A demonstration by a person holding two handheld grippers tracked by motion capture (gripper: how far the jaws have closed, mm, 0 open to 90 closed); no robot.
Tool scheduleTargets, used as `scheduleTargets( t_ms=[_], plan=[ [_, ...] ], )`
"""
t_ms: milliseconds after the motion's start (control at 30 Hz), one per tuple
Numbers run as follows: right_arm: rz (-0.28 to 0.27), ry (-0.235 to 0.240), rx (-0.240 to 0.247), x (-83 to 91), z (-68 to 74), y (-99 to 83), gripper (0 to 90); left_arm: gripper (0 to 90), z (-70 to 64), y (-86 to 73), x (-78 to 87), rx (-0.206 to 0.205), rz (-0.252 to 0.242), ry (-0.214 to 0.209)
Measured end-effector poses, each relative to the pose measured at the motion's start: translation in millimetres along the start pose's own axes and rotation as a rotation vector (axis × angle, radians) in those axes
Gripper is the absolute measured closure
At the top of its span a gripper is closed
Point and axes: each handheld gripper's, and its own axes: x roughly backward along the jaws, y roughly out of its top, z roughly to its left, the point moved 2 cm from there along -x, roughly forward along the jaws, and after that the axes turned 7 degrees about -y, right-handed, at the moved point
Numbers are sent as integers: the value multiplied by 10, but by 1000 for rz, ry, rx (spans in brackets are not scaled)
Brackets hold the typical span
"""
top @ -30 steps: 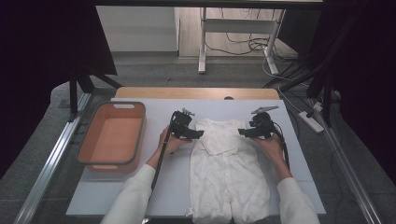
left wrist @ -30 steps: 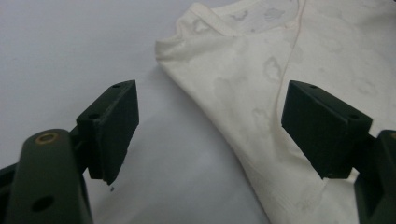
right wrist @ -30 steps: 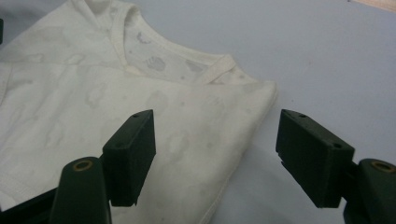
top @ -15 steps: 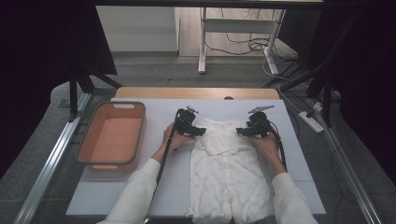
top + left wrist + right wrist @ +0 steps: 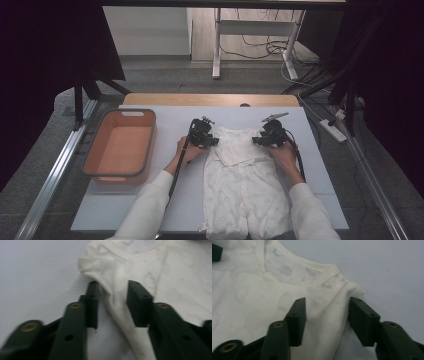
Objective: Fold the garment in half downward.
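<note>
While my left gripper (image 5: 111,303) and right gripper (image 5: 325,320) both sit wide open, each straddling a shoulder fold of the white baby romper (image 5: 245,185) lying flat ahead of me, I'd pinch both together, evenly, grabbing only the raised fold.

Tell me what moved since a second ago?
Both tongs slid a little toward each other at the shoulders of the white baby suit. The left tongs and right tongs each stand open around a shoulder fold, not pinching it. The orange tub and the suit's legs stayed put.
</note>
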Motion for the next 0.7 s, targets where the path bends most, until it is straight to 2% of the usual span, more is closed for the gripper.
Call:
scheduleTargets(
  t_ms=[67, 167, 300, 400, 567, 700],
  plan=[
    [0, 24, 10, 7, 29, 4, 694, 826, -39, -6, -15, -8, -1, -17],
    [2, 60, 17, 20, 62, 1, 818, 865, -73, -15, -1, -26, -11, -25],
    [-8, 63, 37, 89, 81, 22, 842, 869, -85, -14, 118, -27, -46, -32],
    [-49, 53, 48, 197, 84, 73, 847, 872, -101, 1, 259, -33, -86, -35],
    [-148, 57, 25, 405, 87, 161, 849, 873, -166, 3, 469, -47, -157, -55],
    [-164, 49, 33, 481, 100, 177, 850, 874, -209, -29, 539, -47, -202, -71]
  ],
)
